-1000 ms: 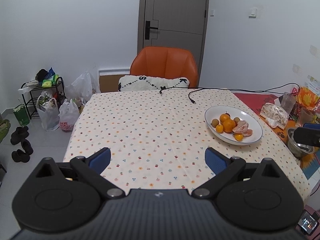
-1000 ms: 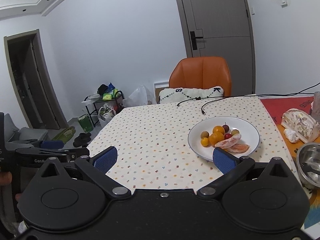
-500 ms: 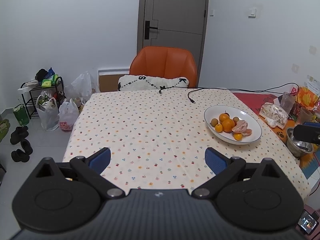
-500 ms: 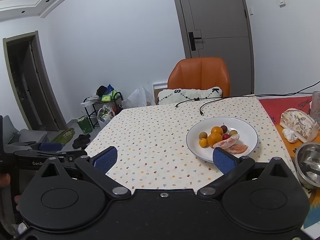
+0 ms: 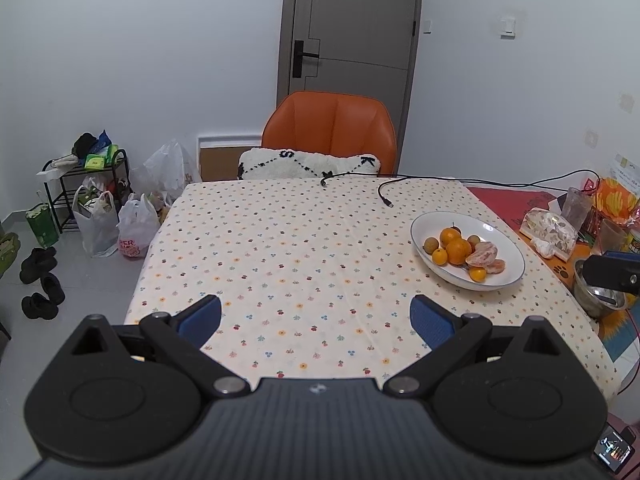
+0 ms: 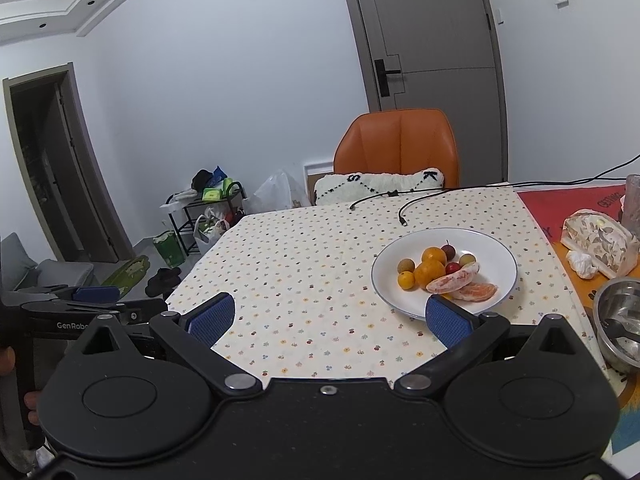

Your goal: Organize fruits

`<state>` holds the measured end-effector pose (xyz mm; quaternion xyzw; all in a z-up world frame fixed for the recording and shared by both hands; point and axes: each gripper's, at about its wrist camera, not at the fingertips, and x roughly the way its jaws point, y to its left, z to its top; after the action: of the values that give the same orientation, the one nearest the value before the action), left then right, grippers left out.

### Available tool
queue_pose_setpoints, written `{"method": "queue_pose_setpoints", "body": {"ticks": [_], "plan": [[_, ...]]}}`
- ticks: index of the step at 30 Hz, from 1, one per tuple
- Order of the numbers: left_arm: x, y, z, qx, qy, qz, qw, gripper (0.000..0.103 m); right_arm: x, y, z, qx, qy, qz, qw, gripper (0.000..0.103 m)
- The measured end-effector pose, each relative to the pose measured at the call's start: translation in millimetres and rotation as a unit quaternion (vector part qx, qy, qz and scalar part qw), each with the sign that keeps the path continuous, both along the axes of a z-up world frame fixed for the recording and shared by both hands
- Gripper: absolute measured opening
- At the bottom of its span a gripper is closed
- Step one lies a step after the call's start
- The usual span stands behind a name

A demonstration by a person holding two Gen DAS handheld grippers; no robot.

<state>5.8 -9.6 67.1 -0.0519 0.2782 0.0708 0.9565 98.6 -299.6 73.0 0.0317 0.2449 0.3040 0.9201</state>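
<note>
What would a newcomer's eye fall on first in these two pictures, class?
The white oval plate of oranges, small round fruits and peeled citrus segments stands out on the flower-dotted tablecloth, toward its right side. Behind the table's far edge stands an orange chair holding a white fluffy cushion. Both grippers, left and right, are open and empty.

We cannot tell what the small round fruits (image 6: 405, 266) in the white plate (image 6: 496, 252) are; our right gripper's finger (image 6: 450, 324) covers the plate's near rim; the steel bowl (image 6: 620, 322) at the table's right edge is cut off by the frame; the screen (image 5: 612, 449) at the lower right corner is too small to read.
</note>
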Motion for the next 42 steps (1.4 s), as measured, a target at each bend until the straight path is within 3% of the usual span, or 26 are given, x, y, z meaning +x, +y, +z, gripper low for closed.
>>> {"method": "queue_pose_setpoints", "body": {"ticks": [42], "plan": [[-3.0,0.5,-1.0,0.0,-0.008,-0.002,1.0,0.1,-0.2,3.8,-1.1,-0.001,0.001,0.008,1.0,0.103]]}}
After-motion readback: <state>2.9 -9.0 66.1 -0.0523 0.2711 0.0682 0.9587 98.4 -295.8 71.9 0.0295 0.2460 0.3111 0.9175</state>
